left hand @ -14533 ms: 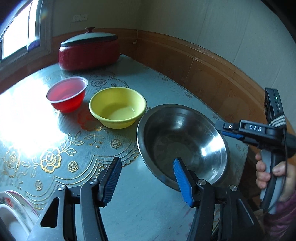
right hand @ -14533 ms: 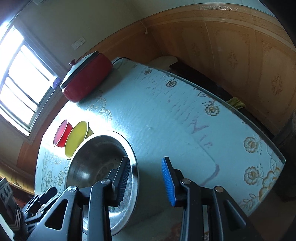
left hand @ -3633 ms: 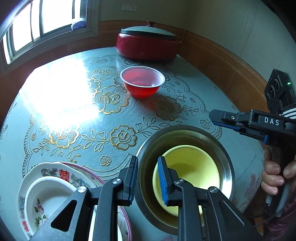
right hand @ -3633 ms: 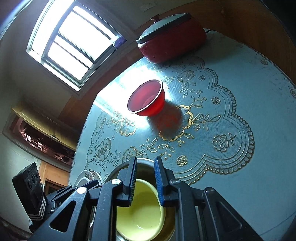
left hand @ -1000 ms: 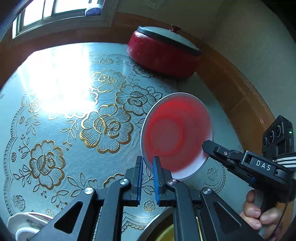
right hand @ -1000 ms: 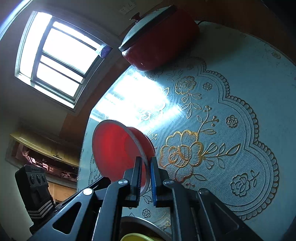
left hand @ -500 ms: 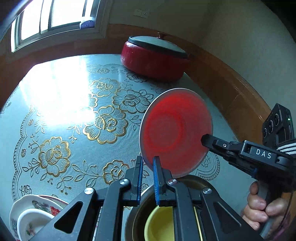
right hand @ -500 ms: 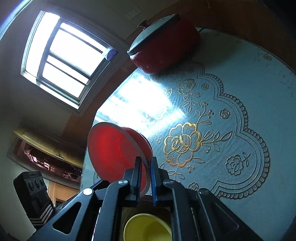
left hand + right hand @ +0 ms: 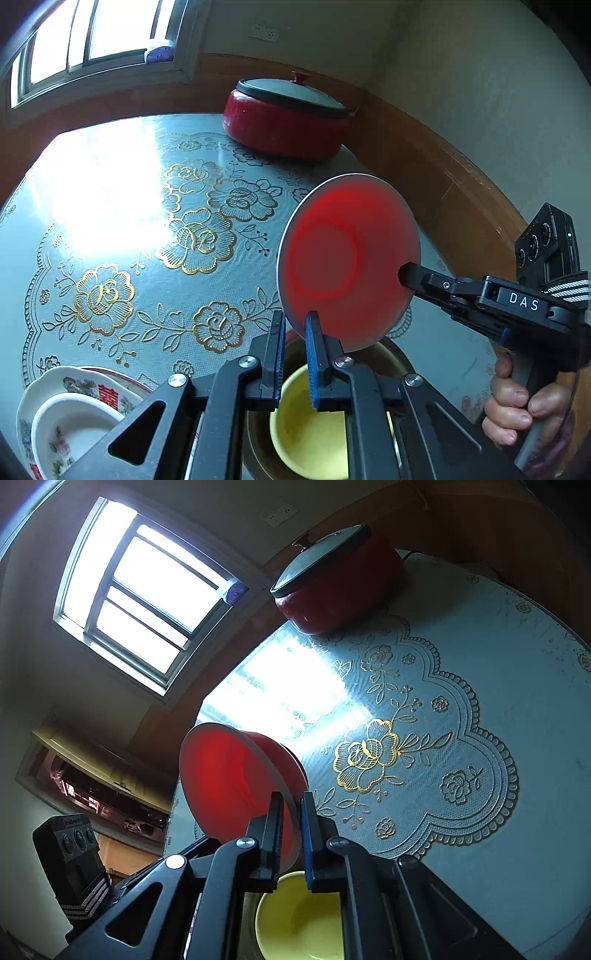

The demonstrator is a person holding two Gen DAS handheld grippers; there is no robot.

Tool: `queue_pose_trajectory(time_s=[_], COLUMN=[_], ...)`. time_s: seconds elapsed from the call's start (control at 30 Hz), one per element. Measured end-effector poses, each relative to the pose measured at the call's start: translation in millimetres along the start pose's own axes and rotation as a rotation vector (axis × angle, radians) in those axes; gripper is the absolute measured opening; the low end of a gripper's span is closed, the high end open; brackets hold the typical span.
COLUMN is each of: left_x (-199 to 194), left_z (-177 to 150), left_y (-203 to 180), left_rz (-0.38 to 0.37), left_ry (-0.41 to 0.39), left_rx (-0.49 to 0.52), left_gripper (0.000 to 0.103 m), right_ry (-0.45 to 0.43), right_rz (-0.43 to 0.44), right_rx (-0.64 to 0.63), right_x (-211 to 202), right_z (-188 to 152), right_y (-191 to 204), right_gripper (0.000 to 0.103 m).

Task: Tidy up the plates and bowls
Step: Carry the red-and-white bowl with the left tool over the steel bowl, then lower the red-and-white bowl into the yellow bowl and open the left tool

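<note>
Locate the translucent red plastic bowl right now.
Left wrist view, centre-right: the translucent red plastic bowl is held tilted above the yellow bowl, its rim pinched by both grippers' fingers.

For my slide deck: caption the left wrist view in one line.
Both grippers, left gripper and right gripper, pinch the red bowl by its rim above the yellow bowl.

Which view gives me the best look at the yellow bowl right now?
The right wrist view: the yellow bowl shows between the hand-held gripper's arms, inside open down to its base. In the left wrist view the yellow bowl sits in the metal bowl, largely behind the arms.
</note>
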State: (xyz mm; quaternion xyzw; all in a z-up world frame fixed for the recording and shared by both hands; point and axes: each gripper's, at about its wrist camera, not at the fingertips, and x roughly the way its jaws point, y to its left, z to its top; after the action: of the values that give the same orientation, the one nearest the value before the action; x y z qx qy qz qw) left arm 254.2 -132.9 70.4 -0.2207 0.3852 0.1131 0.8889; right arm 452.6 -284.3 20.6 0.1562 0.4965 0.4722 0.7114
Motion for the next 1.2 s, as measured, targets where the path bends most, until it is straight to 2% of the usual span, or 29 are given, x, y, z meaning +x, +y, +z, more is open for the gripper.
queue_pose_trajectory(time_s=[0.23,0.57,1.0,1.2], left_x=[-21,-35,-39,-35], left_z=[-17,-45,-68,-75], left_y=[4,12,19,22], left_rz=[-0.085,-0.18,-0.24,-0.237], left_ry=[0.022,0.103,0.192,0.227], left_rx=[0.002,-0.017,-0.037,-0.059], left_gripper=[0.01,0.01,0.01,0.01], right_ry=[-0.002,0.068,0.142,0.191], right_rz=[0.009,0.027,0.024,-0.001], right_rx=[-0.028,-0.038,-0.035,-0.021], right_x=[-18,-34,-42,-33], right_z=[-17,-52,-78,-86], right_y=[7,10,9,-2], right_gripper=[0.009,0.009,0.01,0.01])
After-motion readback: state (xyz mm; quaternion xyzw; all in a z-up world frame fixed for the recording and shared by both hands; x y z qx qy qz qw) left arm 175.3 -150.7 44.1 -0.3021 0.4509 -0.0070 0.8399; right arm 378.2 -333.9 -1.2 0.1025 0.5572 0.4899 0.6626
